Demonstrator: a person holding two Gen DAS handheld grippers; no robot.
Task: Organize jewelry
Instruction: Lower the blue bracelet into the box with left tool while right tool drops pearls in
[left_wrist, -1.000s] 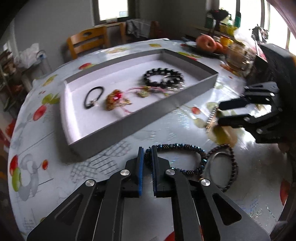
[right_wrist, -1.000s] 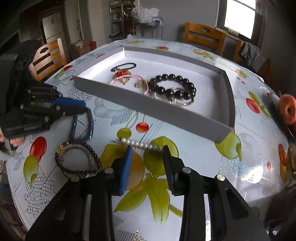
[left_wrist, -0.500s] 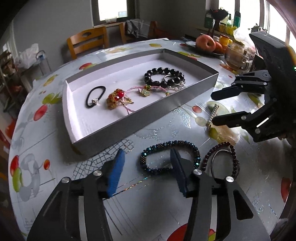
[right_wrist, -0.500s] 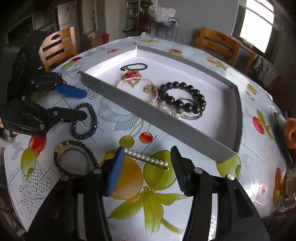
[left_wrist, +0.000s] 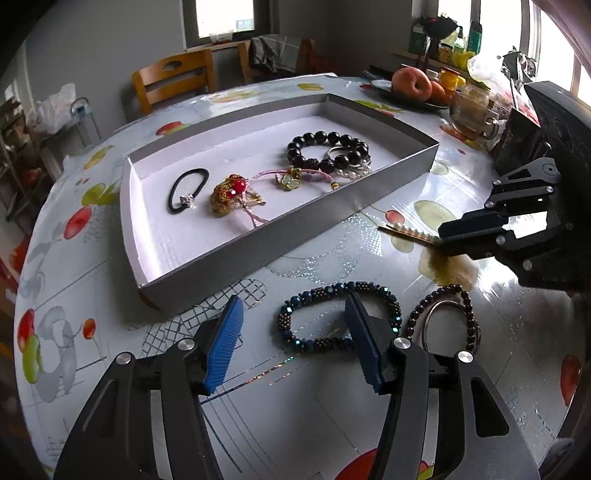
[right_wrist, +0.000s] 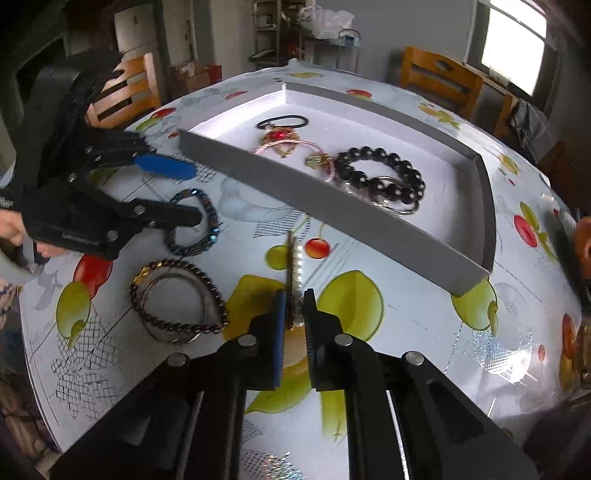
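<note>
Closing on the near end of the pearl hair clip (right_wrist: 295, 266), the right tongs (right_wrist: 293, 310) have their jaws drawn almost together around it, the clip lying on the desk (right_wrist: 406, 350) just in front of the grey tray (right_wrist: 332, 199). I judge the grip is set but the clip has not yet left the cloth, so a straight lift, then a carry over the tray's near wall, would serve best; the clip is thin and could pivot or slip if tilted. The left tongs (left_wrist: 291, 332) stand wide open over the blue beaded bracelet (left_wrist: 340, 317), one finger inside its loop, gripping nothing. Beside it lies a dark beaded bracelet (left_wrist: 443, 317), touching a metal bangle.
</note>
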